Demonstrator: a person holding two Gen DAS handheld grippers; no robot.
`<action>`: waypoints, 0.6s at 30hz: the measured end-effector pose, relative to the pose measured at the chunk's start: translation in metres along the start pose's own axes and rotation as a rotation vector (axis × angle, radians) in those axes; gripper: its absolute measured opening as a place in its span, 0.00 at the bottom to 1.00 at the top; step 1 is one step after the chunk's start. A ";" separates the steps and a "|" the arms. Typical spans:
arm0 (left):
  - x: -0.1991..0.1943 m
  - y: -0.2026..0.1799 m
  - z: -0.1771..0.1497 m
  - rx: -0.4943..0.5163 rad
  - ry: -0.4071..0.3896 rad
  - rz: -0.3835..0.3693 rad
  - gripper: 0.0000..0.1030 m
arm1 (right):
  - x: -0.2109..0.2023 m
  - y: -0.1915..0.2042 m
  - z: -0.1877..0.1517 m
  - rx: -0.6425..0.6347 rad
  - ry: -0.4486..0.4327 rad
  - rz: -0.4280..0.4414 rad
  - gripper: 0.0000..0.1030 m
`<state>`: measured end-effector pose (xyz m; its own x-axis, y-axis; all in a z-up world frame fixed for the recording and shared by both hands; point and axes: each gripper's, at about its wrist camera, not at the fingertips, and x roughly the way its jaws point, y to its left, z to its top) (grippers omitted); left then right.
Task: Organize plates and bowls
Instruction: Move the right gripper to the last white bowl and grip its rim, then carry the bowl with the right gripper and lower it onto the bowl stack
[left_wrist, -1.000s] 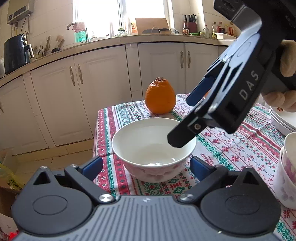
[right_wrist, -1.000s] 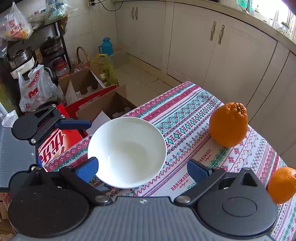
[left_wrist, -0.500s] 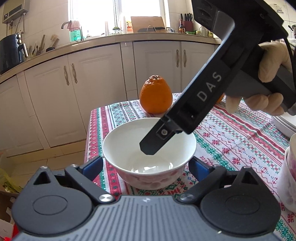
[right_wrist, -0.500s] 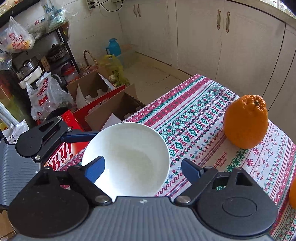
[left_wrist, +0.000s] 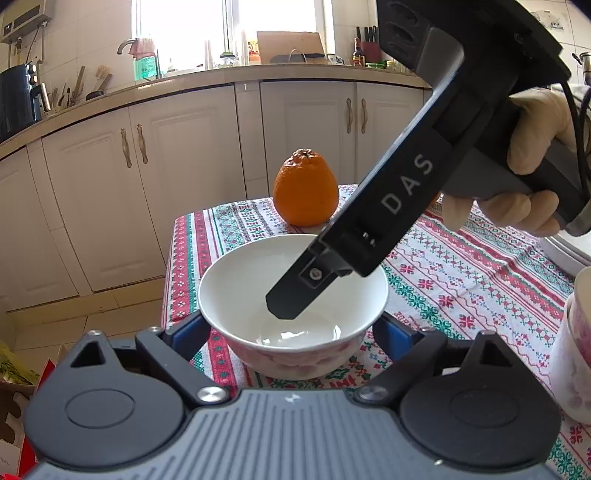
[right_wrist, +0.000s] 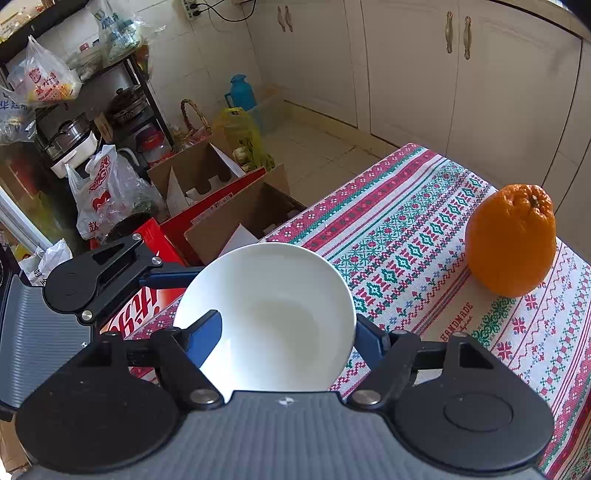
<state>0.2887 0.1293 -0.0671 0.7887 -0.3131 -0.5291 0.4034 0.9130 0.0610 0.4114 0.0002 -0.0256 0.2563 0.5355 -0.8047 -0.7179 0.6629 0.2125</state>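
The white bowl (left_wrist: 293, 306) is sitting on the patterned tablecloth (left_wrist: 461, 273), close to the table's corner, and it is lying between the fingers of the left gripper (left_wrist: 291, 332). These fingers are standing wide apart, one on each side of the bowl's wall, and I cannot tell if they are touching it. The right gripper (right_wrist: 288, 332) is reaching down from above. Its left blue pad (right_wrist: 207, 336) is hanging inside the bowl and its other finger is staying outside the rim, so the rim is passing between the spread jaws, not pinched.

One orange (left_wrist: 306, 192) is standing beyond the bowl, well apart from both grippers. To the right of the left gripper, one flowered cup (left_wrist: 572, 358) and a stack of white plates (left_wrist: 565, 251) are showing only partly at the frame edge.

Past the table edge, to the left of the right gripper, the floor is crowded with cardboard boxes (right_wrist: 221, 206) and plastic bags (right_wrist: 107, 192). White kitchen cabinets (left_wrist: 147, 184) are standing behind the table.
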 end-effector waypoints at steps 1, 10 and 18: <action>0.000 -0.001 0.000 0.003 0.004 0.001 0.91 | -0.001 0.000 0.000 0.003 -0.001 0.003 0.79; -0.019 -0.014 0.007 0.028 0.010 0.012 0.91 | -0.024 0.013 -0.007 -0.021 -0.018 0.008 0.79; -0.053 -0.039 0.017 0.050 0.001 0.003 0.91 | -0.062 0.027 -0.028 -0.031 -0.048 0.010 0.79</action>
<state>0.2396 0.1057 -0.0270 0.7897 -0.3098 -0.5295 0.4234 0.8998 0.1050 0.3583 -0.0300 0.0148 0.2790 0.5670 -0.7750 -0.7404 0.6410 0.2024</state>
